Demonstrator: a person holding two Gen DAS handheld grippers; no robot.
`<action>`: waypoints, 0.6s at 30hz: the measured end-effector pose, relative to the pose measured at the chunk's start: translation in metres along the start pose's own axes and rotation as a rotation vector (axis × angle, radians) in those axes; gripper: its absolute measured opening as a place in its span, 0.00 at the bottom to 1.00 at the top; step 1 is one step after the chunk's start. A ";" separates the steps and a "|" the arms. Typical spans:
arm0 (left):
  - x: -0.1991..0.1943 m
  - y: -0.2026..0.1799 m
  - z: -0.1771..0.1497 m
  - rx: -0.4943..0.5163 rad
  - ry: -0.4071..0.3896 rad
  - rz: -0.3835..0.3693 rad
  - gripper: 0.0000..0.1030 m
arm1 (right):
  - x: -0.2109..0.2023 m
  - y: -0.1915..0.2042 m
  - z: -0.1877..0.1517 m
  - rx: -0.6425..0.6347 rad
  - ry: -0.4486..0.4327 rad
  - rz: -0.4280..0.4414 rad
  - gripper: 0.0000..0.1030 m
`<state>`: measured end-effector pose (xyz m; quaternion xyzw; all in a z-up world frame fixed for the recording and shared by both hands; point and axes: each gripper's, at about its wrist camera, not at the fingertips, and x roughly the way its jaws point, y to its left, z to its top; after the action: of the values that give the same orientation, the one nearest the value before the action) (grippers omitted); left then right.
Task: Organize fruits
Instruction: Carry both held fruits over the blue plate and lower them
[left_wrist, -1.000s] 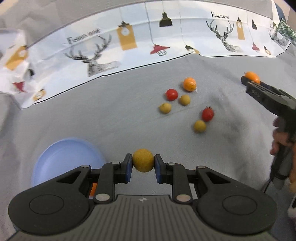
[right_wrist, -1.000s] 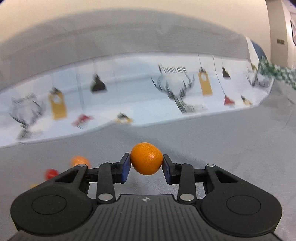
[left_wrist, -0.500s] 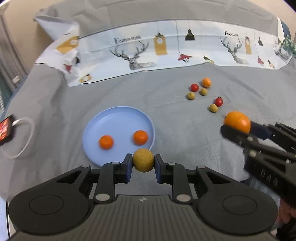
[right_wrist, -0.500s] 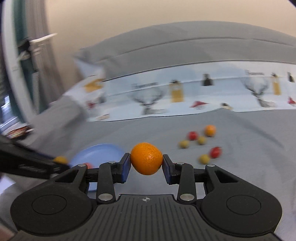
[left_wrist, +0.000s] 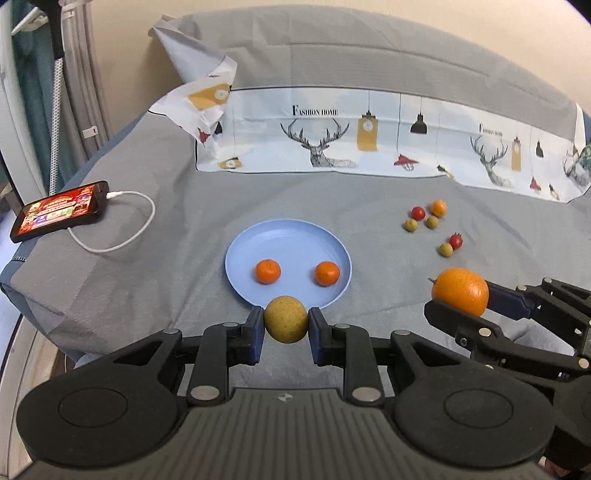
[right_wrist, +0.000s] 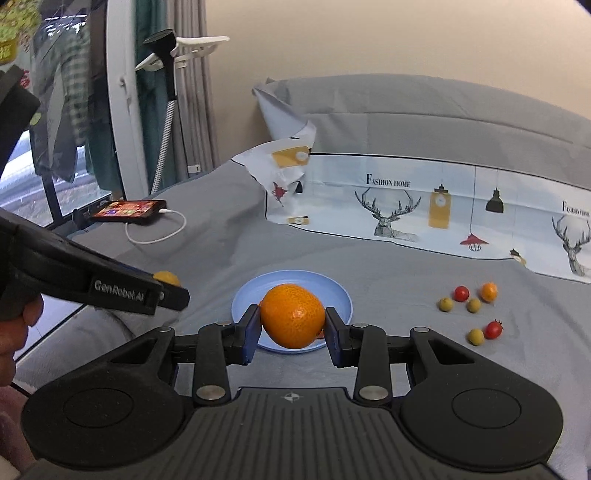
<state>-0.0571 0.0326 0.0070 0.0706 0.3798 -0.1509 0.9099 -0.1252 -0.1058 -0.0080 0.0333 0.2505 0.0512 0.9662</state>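
A light blue plate (left_wrist: 258, 243) lies on the grey bed cover with two small oranges (left_wrist: 268, 271) (left_wrist: 327, 273) on it. My left gripper (left_wrist: 286, 325) is shut on a yellow-green round fruit (left_wrist: 286, 319), hanging just before the plate's near rim. My right gripper (right_wrist: 291, 322) is shut on a larger orange (right_wrist: 292, 315), in the air in front of the plate (right_wrist: 332, 288). In the left wrist view that orange (left_wrist: 460, 291) is at the right of the plate. Several loose fruits (left_wrist: 430, 222) lie to the right: red tomatoes, yellow-green ones and one orange.
A phone (left_wrist: 59, 211) with a lit screen and a white cable (left_wrist: 140, 221) lies on the bed's left edge. A printed cloth (left_wrist: 369, 144) with deer covers the back. Curtains and a stand (right_wrist: 166, 74) are beyond the left edge. A hand (right_wrist: 18, 321) holds the left gripper.
Both grippers have swung left and risen from the loose fruits toward the plate, each keeping its fruit. The plate, its two oranges and the phone have come into view.
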 end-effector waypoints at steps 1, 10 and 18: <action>-0.001 0.001 0.000 -0.002 -0.004 -0.004 0.27 | -0.001 0.002 0.001 -0.004 0.000 -0.002 0.37; 0.000 0.010 -0.002 -0.026 -0.012 -0.035 0.27 | 0.000 0.012 0.003 -0.031 0.016 -0.028 0.37; 0.006 0.017 -0.002 -0.042 -0.004 -0.038 0.27 | 0.007 0.014 0.004 -0.048 0.033 -0.029 0.37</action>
<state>-0.0490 0.0482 0.0012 0.0441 0.3823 -0.1601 0.9090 -0.1186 -0.0912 -0.0065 0.0055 0.2656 0.0440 0.9631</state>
